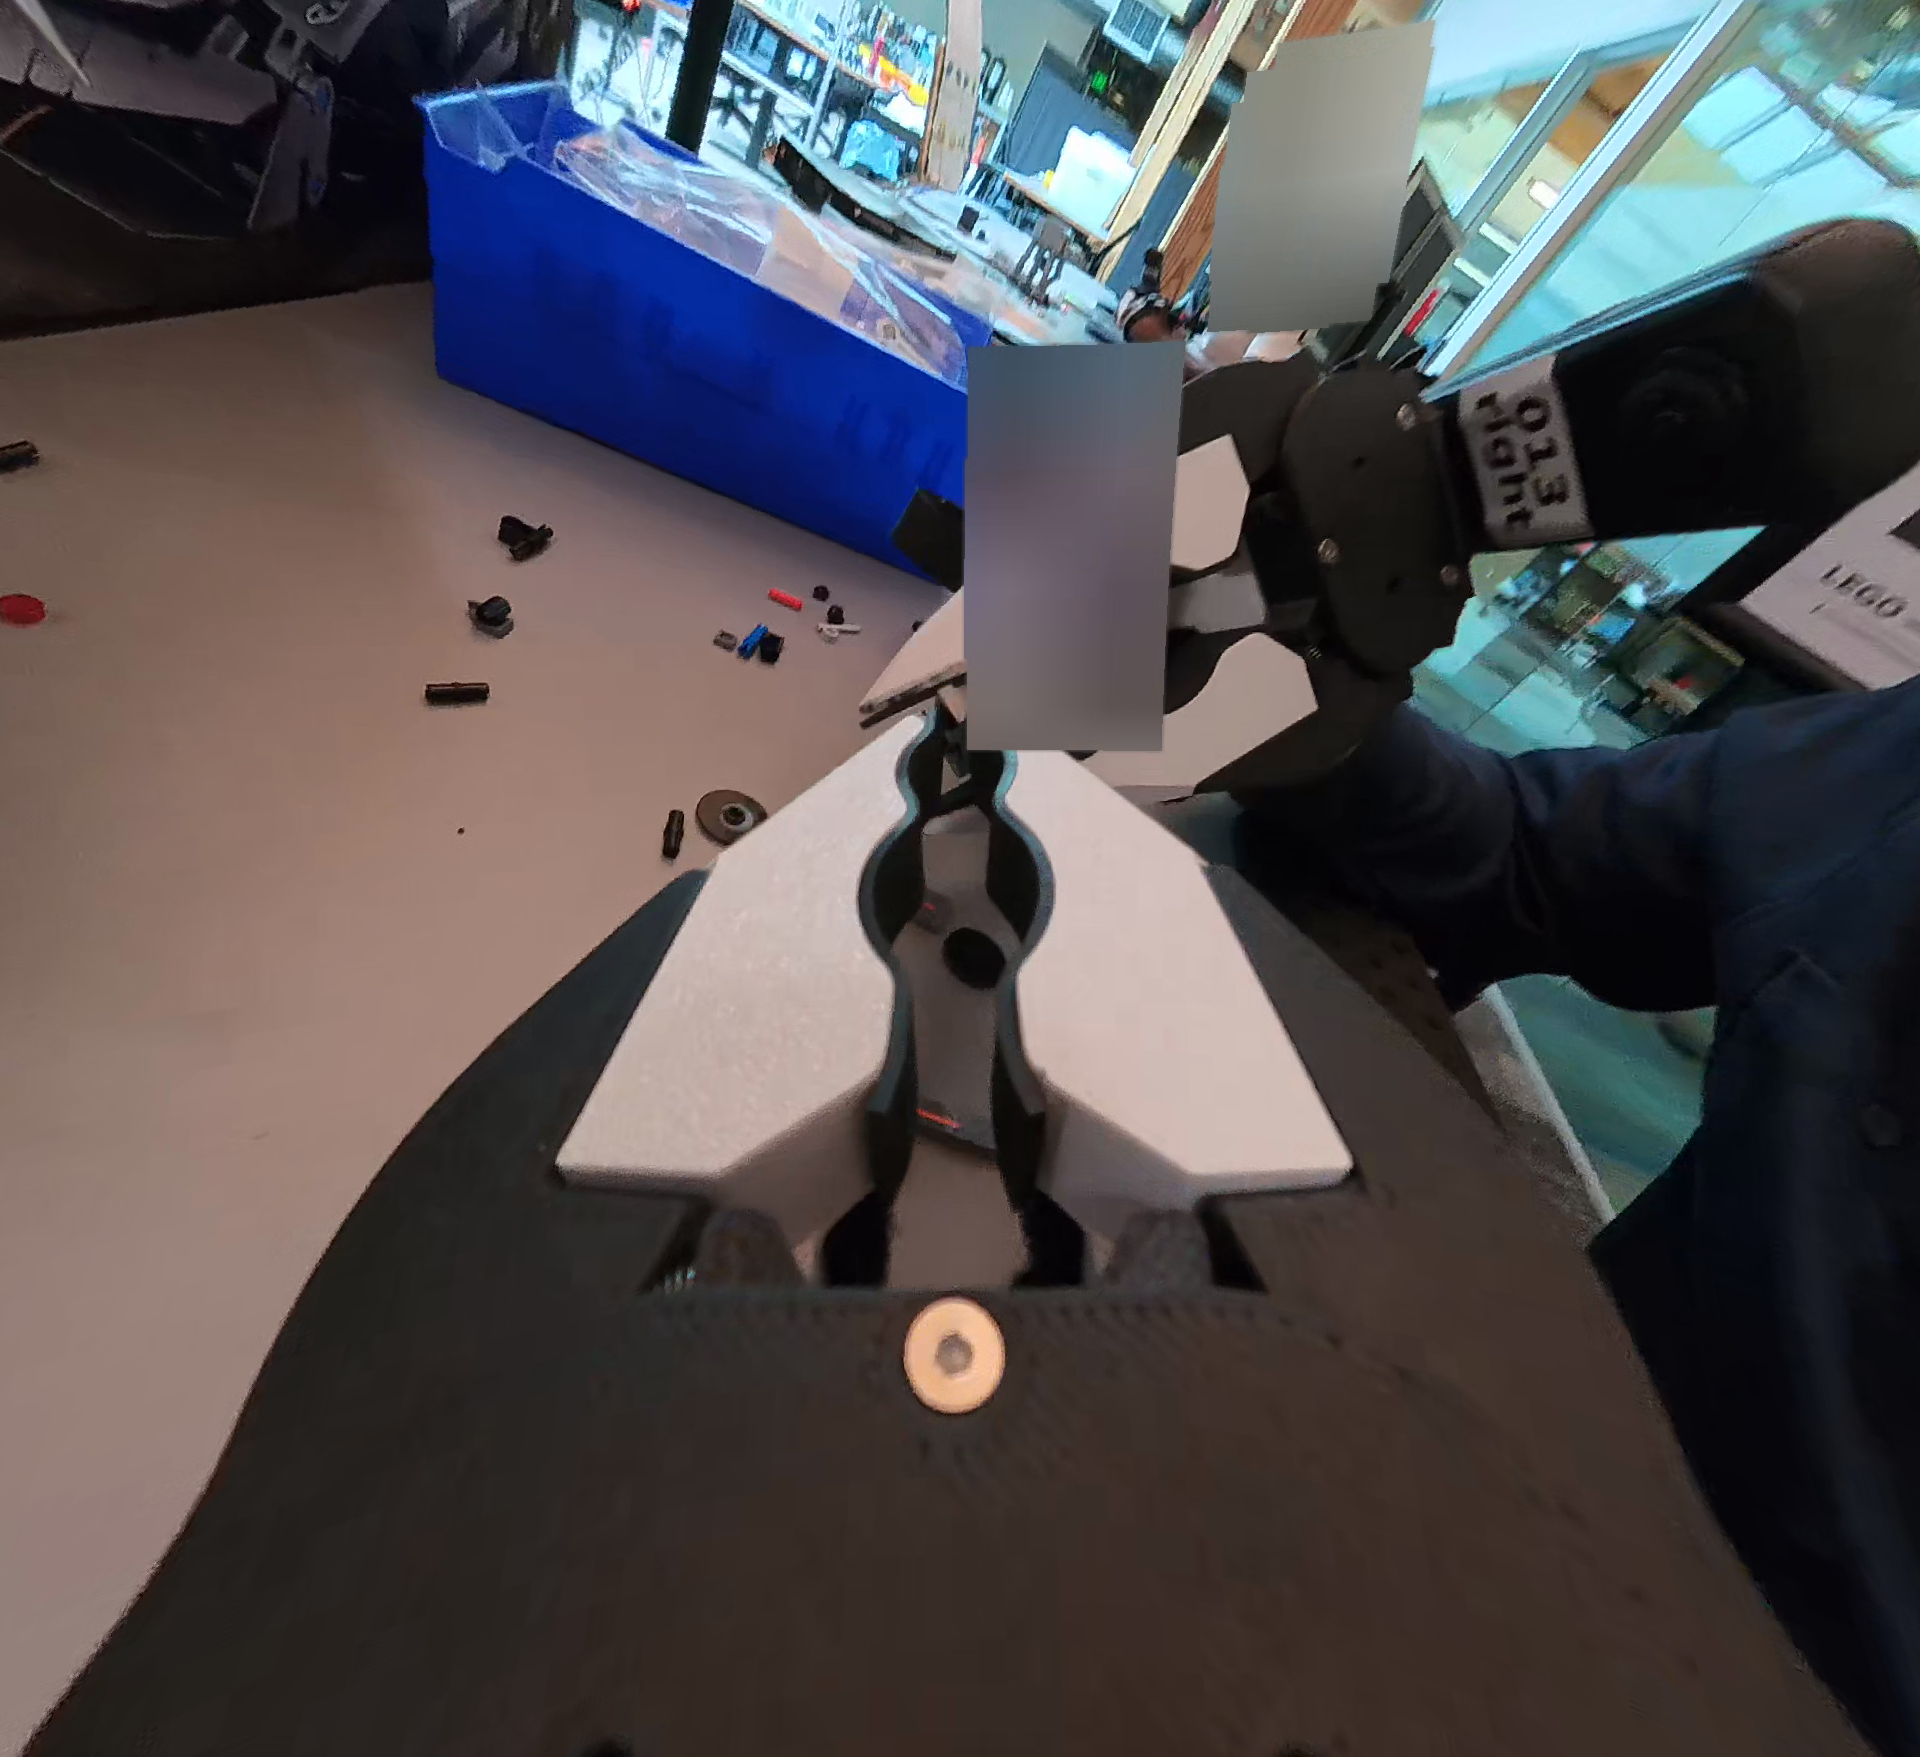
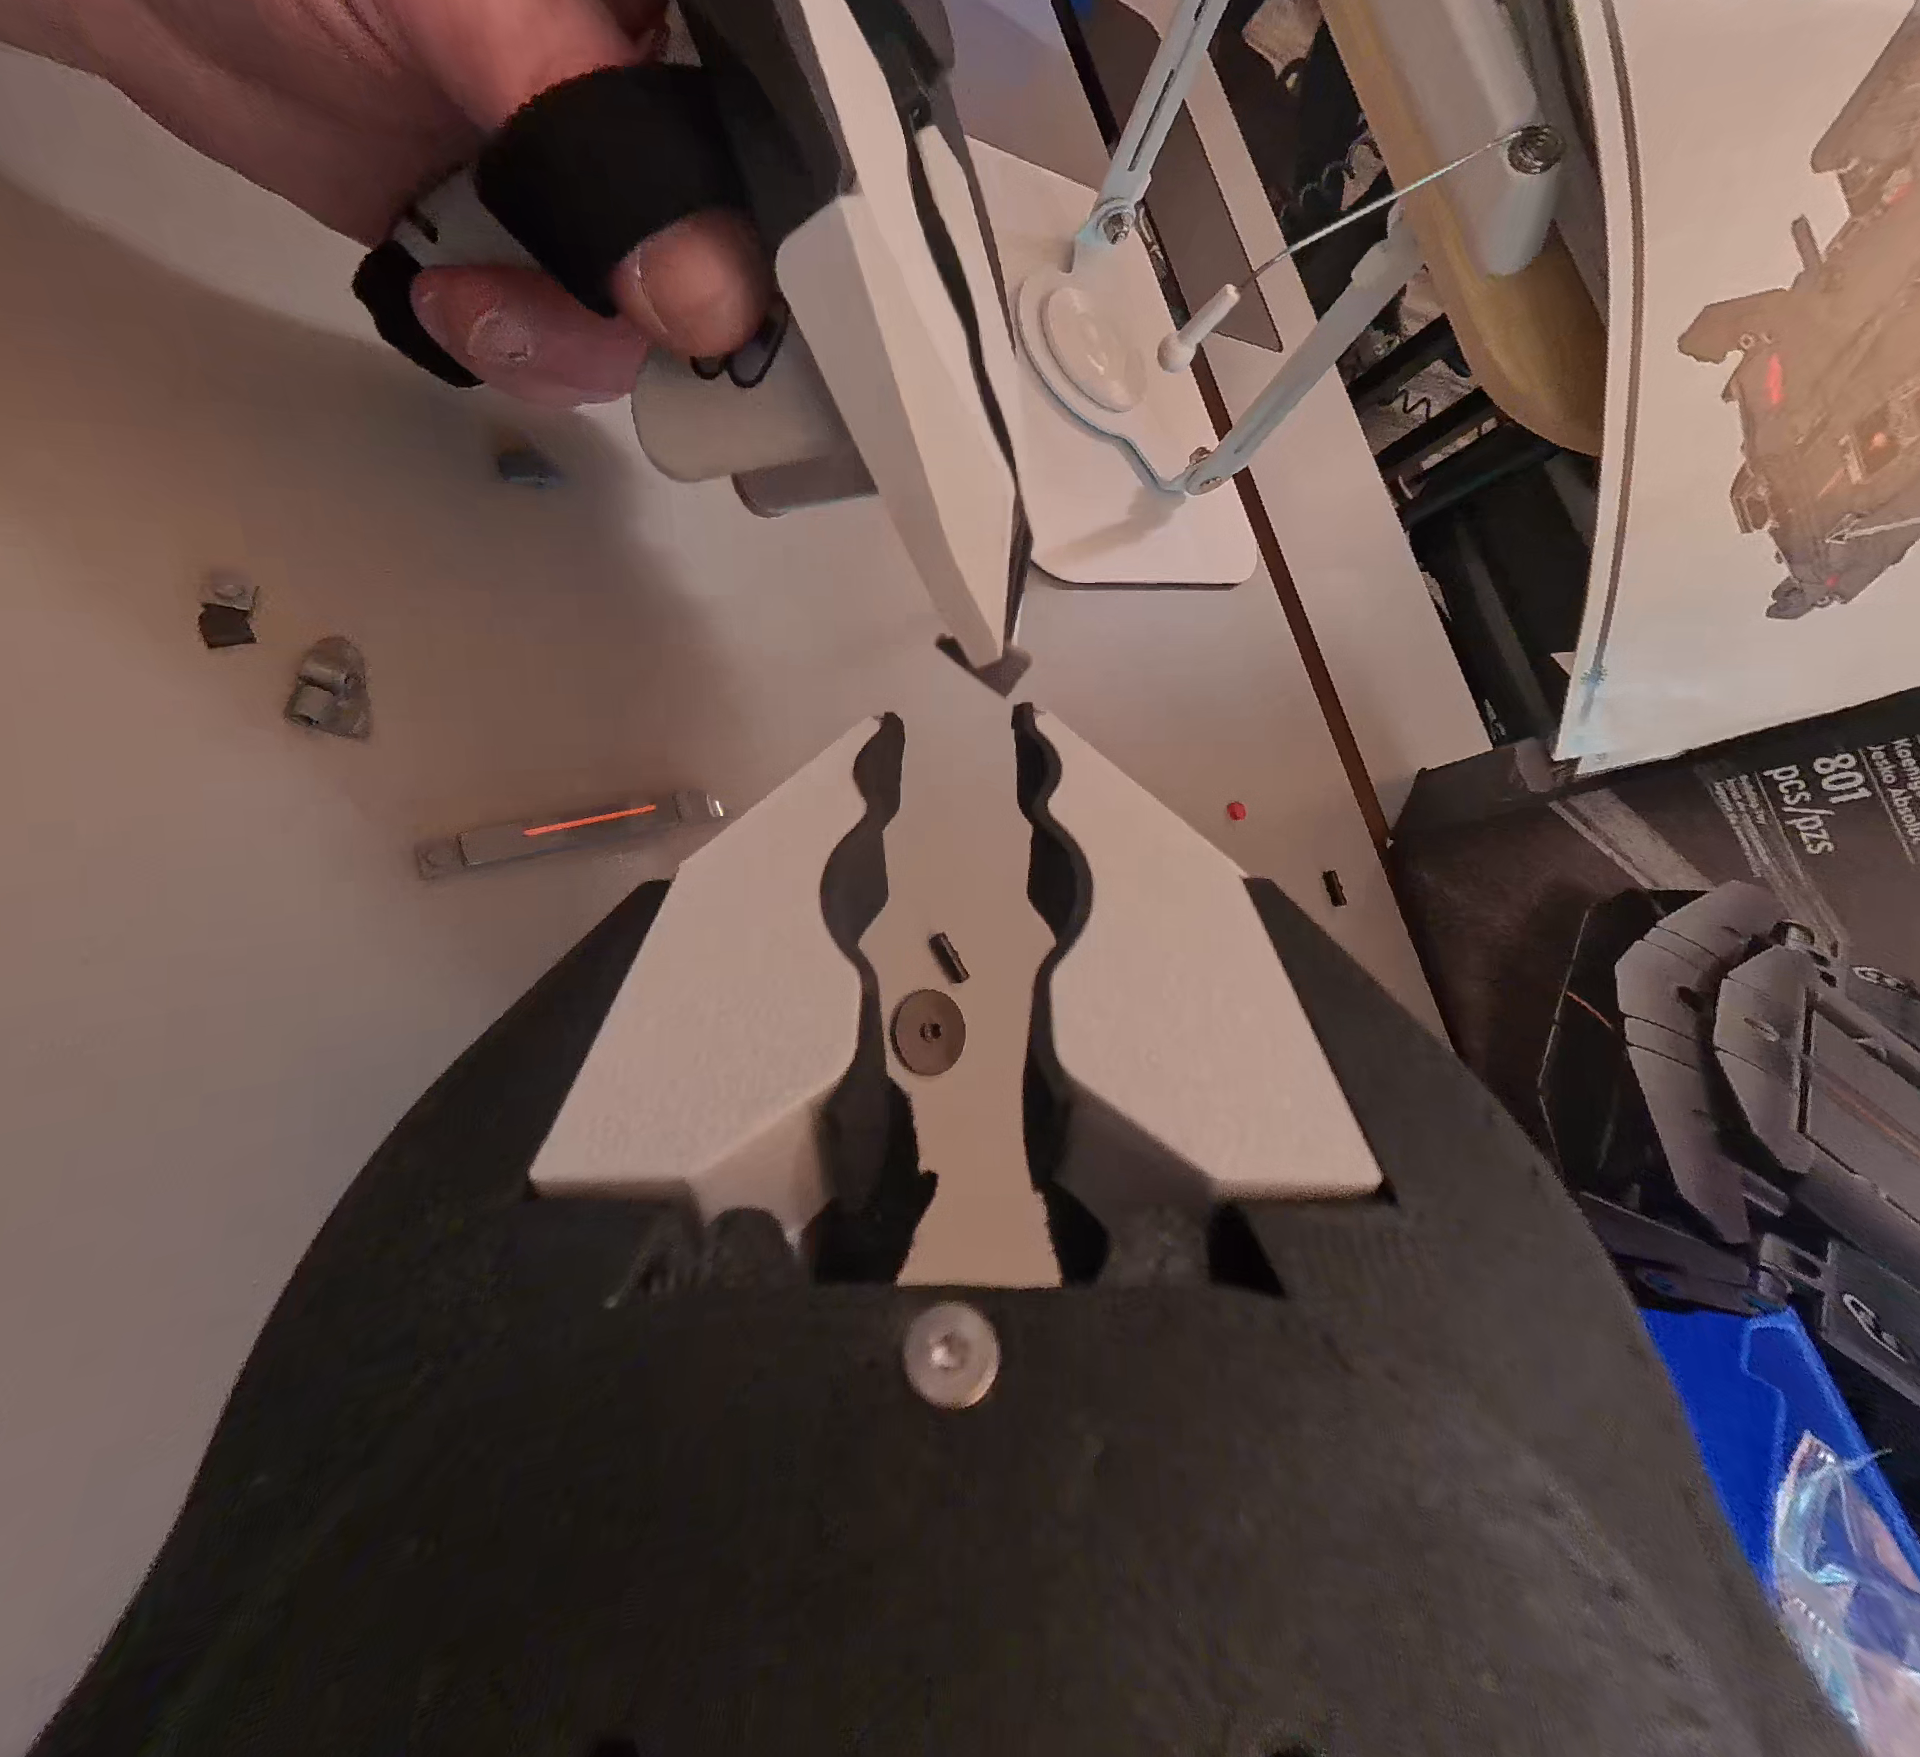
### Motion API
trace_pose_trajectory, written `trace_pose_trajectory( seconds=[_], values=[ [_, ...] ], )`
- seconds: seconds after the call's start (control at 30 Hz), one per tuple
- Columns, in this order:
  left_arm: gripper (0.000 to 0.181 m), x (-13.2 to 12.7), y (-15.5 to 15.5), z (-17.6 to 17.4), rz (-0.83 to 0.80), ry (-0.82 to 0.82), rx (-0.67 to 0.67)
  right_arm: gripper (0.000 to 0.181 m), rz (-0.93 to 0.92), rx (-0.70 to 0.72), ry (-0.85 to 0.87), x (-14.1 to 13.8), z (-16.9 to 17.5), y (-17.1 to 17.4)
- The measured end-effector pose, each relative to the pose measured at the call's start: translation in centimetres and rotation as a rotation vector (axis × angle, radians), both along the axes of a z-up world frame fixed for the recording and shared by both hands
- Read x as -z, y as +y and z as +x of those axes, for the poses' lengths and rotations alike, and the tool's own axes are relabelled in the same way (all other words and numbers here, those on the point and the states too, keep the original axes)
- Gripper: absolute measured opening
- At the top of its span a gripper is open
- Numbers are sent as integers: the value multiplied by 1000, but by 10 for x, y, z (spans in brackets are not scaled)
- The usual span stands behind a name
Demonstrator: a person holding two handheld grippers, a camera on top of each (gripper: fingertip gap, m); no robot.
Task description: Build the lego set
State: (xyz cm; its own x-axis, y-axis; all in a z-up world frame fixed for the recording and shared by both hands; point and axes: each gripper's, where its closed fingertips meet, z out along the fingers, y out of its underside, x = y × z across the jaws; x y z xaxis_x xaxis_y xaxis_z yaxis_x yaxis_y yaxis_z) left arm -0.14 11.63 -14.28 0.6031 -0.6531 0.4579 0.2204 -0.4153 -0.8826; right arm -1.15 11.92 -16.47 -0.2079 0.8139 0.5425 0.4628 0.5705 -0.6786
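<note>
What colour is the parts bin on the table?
Solid blue parts bin, with clear plastic bags inside; the left wrist view shows it best.

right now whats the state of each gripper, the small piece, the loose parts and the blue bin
left gripper: shut on small dark piece, held above the table
small dark piece: pinched at the left fingertips
right gripper: open, nothing between its fingers, tips just short of the piece
grey disc: lying flat on the table
long grey bar: lying flat, loose
blue bin: open-topped, clear plastic bags inside
</note>
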Motion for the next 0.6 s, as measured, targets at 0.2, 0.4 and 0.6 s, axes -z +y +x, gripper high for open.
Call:
trace_pose_trajectory(
  seconds=[0.2,0.4,0.6],
  values=[
    [2,-3,-1,0,-6,-47,17,20,-11,-1,31,-6,-1,-1],
    [2,3,-3,7,-25,-25,44,17,8,-5,49,-9,0,-2],
    [2,6,-4,6,-50,-28,55,9,52,-19,25,-5,1,-4]
  ],
)
